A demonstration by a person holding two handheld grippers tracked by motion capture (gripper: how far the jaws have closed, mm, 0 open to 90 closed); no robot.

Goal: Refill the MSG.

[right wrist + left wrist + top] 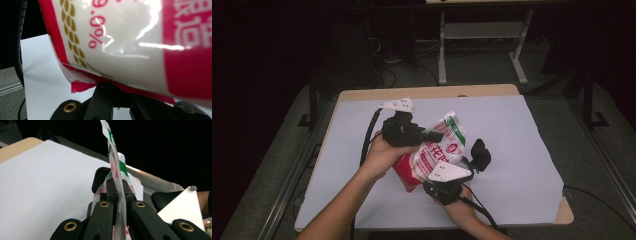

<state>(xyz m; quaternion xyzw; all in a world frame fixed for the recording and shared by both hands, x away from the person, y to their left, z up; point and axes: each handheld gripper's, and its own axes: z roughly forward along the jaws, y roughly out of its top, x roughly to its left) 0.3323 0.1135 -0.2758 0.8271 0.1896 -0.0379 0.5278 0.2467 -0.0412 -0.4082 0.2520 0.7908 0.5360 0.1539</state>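
Both grippers clamped on red/white plastic bag [439,150] w/ green top band: left gripper [432,135] pinches its upper edge, right gripper [447,172] its bottom seam; print legible as "9.0%" plus Chinese chars.

Table [427,93]: a light wooden top, seen from above, its far edge and near right corner bare.
Sheet [512,145]: a white sheet lying flat on the table, covering nearly all of it.
Sheet against table: the wood shows as a strip beyond the sheet's far edge and at the sheet's near right corner.
Floor [482,70]: grey, around the table on all visible sides.
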